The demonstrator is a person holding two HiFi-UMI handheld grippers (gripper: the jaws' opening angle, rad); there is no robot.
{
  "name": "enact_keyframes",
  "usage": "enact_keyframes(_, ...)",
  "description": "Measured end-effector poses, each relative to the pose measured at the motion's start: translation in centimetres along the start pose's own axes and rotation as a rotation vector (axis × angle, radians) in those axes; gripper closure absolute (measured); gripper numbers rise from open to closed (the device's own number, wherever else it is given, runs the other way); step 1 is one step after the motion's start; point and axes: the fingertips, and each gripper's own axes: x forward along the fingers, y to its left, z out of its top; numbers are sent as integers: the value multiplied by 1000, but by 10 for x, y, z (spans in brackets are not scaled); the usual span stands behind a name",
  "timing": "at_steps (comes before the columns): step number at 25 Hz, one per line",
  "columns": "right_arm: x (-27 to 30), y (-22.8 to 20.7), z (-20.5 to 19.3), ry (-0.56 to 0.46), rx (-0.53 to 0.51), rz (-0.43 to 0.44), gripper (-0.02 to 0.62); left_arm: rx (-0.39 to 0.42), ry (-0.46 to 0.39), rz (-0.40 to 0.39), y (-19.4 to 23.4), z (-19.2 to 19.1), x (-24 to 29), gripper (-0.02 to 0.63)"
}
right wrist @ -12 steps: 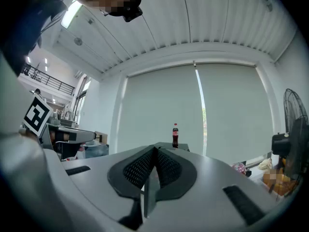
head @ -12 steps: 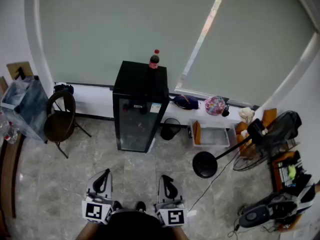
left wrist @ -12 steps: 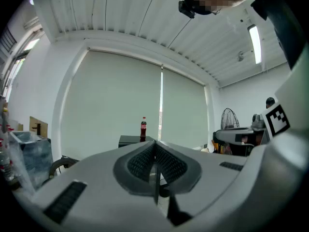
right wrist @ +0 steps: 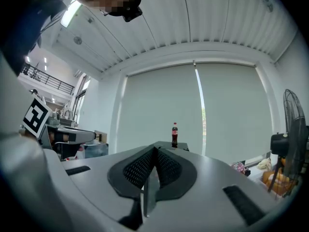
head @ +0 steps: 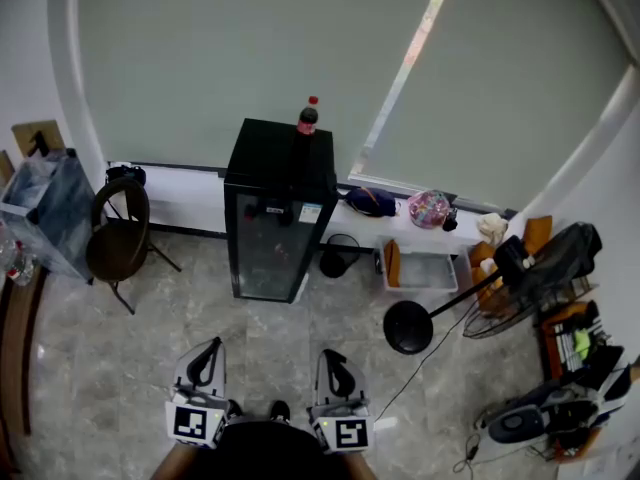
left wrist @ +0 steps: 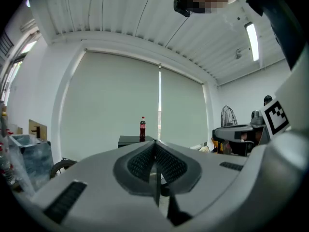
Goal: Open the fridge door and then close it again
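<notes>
Across the tiled floor [head: 300, 318], the fridge [head: 272, 238] at centre is found unchanged, door shut; left claw [head: 204, 356] and right claw [head: 334, 362] are pressed together, empty: opening unstarted.

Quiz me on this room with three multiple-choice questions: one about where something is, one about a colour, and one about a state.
1. Where is the bottle?
A. on top of the fridge
B. inside it
C. behind it

2. What colour is the fridge's body?
A. white
B. black
C. red

3. How is the door?
A. wide open
B. shut
C. taken off

Answers:
1 A: the bottle stands on the fridge's top.
2 B: its top and frame are black.
3 B: the glass door lies flush with the front.
</notes>
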Motion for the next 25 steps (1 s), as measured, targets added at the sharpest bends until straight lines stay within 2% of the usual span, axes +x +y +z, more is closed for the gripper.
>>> enact_keyframes(7, 0, 2, -2, -1, -1, 6, 583, 8, 0, 0, -1, -2, -1, 598)
enact_keyframes(16, 1, 7, -3, -22, 2, 14, 583, 73, -15, 33, 2, -3, -3, 598)
enact_keyframes(25, 2, 11, -4, -27, 7, 25, 581, 97, -25, 41, 4, -2, -5, 588)
